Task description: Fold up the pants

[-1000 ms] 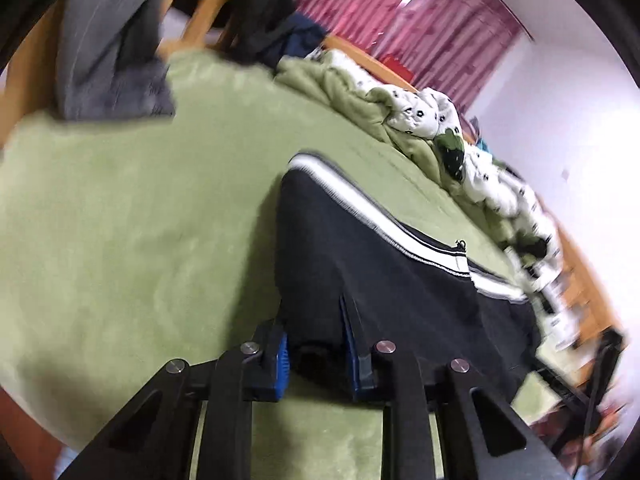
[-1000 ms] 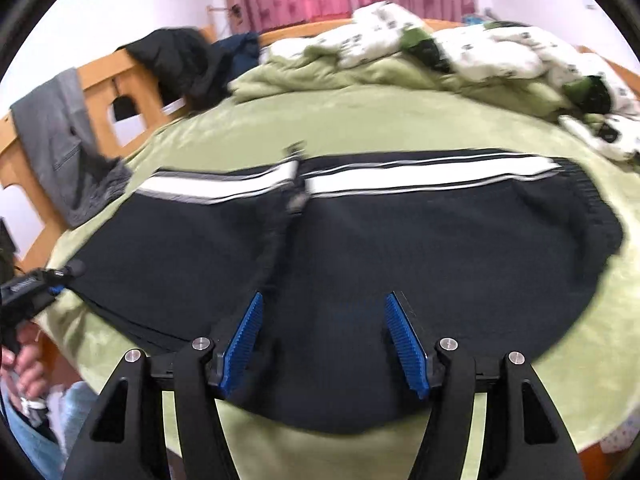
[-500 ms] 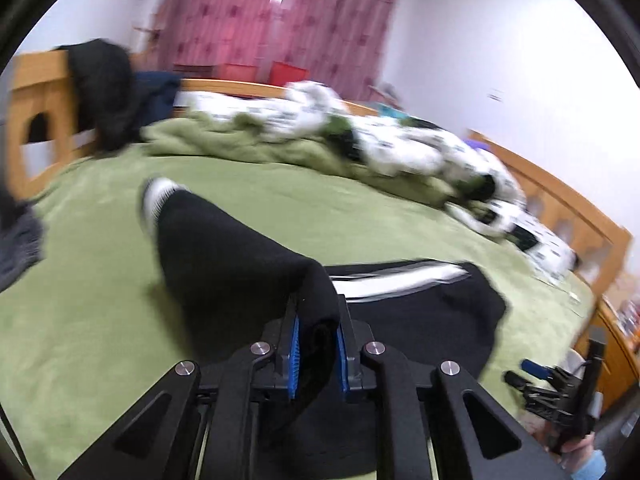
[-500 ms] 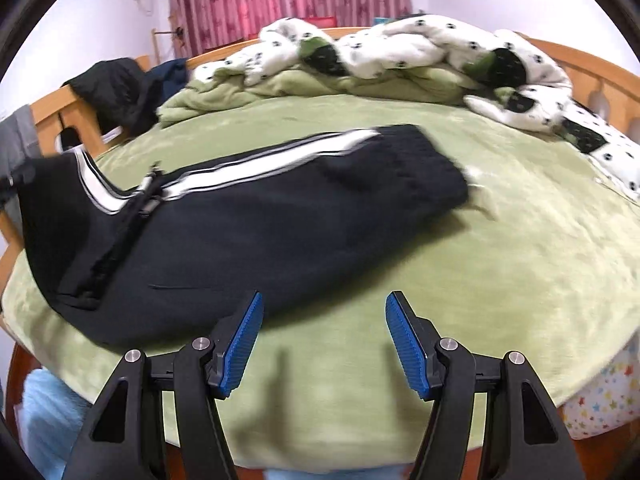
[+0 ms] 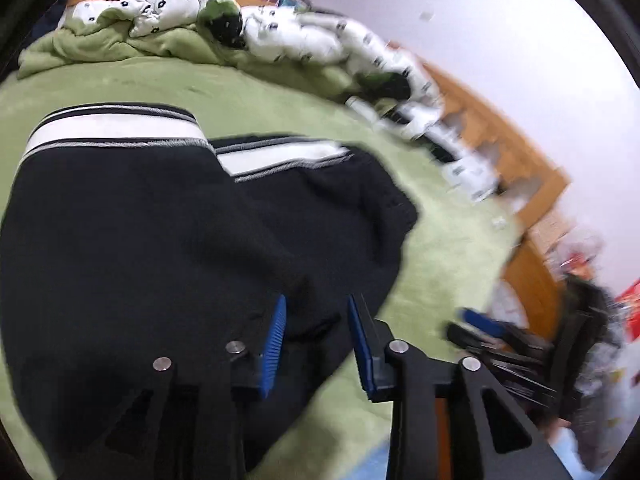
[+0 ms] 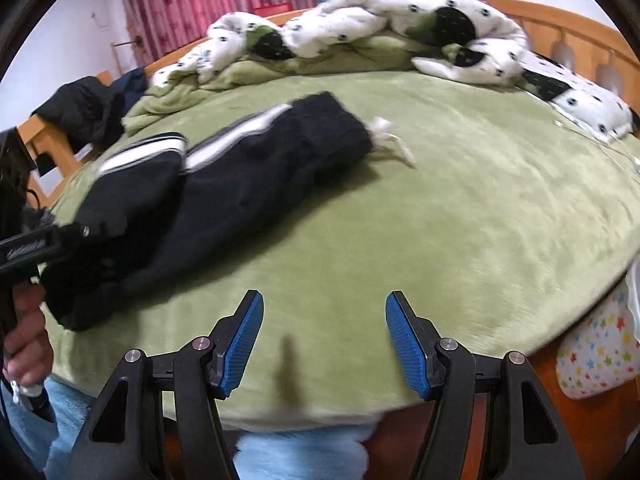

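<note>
Black pants (image 5: 152, 240) with a white side stripe lie on the green bed, one end folded over the other. In the left wrist view my left gripper (image 5: 316, 320) stands partly open right over the near edge of the folded layer, with black cloth between its blue pads (image 5: 276, 340). In the right wrist view the pants (image 6: 224, 192) lie at the left. My right gripper (image 6: 324, 320) is open and empty over the bare green blanket (image 6: 460, 220) near the bed's front edge, apart from the pants. The left gripper's body (image 6: 28, 248) shows at the left edge.
A crumpled white, dotted quilt (image 6: 380, 24) and green bedding are heaped along the far side of the bed. Dark clothes (image 6: 88, 108) hang on the wooden bed frame at the left. A star-patterned sheet (image 6: 596, 352) hangs at the right front corner.
My left gripper carried the pants' end over onto the other half and its jaws have opened. My right gripper pulled back toward the bed's front edge, off the pants.
</note>
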`<state>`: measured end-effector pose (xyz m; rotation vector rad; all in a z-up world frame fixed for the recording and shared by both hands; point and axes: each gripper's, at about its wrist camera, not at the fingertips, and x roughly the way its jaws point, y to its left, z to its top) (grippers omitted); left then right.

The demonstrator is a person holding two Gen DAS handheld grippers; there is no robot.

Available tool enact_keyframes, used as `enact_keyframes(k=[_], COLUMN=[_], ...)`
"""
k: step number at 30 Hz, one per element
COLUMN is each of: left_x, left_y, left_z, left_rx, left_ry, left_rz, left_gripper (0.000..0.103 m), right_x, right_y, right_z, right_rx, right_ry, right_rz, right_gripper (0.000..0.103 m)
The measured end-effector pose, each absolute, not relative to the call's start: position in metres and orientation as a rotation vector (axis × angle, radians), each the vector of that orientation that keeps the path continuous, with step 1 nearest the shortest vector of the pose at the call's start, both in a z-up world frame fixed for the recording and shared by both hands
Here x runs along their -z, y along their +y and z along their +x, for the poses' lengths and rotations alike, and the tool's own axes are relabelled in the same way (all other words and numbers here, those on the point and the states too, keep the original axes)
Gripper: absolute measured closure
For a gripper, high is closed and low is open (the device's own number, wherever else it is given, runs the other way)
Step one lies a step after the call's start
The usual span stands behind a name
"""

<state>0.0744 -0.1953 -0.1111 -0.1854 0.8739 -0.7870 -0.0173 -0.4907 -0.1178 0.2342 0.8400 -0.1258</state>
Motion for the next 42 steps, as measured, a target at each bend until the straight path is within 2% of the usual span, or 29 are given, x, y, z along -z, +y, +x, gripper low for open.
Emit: enact_keyframes(k=[1,2,4,7,10,14,15,17,18,19,25,29,42], left_x=[0.102,0.094,0.082,0.08,0.093,0.126,0.134,0.145,0.149,0.153,0.166,0.17,0.157], left_y=[-0.18,-0.165,-0.131,-0.083,-0.048,-0.021,-0.018,-0.024,-0.029,-0.035,-0.092,-0.112,-0.161], left_z=[0.069,0.061,0.045,0.033,0.025,0.012,0.01,0.012,0.014,0.019,0.035,0.035,0.022], left_rx=[0.769,0.746,0.702,0.573,0.495,0.449,0.449,0.459,0.466,0.472,0.445,0.358,0.395], left_ry=[0.839,0.797,0.716,0.701,0.747,0.826,0.841,0.854,0.857,0.864,0.863,0.823,0.835], left_rz=[-0.19,-0.189,-0.177,-0.133,-0.102,-0.127,-0.146,-0.183,-0.202,-0.222,-0.283,-0.263,-0.087], left_gripper=[0.045,0.032,0.032,0.031,0.031,0.031,0.031,0.031,0.031,0.031,0.031,0.03,0.029], right_x=[0.114,0.113,0.108,0.104,0.106,0.131,0.137,0.148,0.148,0.141,0.075,0.043,0.036], right_y=[-0.482,-0.476,-0.458,-0.434,-0.415,-0.399,-0.396,-0.391,-0.386,-0.383,-0.391,-0.397,-0.522], right_z=[-0.01,-0.007,0.009,0.031,0.054,0.097,0.105,0.119,0.124,0.126,0.113,0.108,0.106], right_rx=[0.105,0.093,0.044,-0.028,-0.093,-0.124,-0.134,-0.156,-0.181,-0.182,-0.276,-0.262,-0.089], right_ry=[0.831,0.826,0.813,0.8,0.797,0.879,0.9,0.934,0.953,0.948,0.764,0.7,0.619], right_rz=[0.232,0.233,0.257,0.323,0.399,0.522,0.554,0.606,0.603,0.581,0.602,0.456,0.298], right_gripper=[0.04,0.04,0.04,0.039,0.032,0.032,0.037,0.07,0.08,0.083,0.085,0.086,0.087])
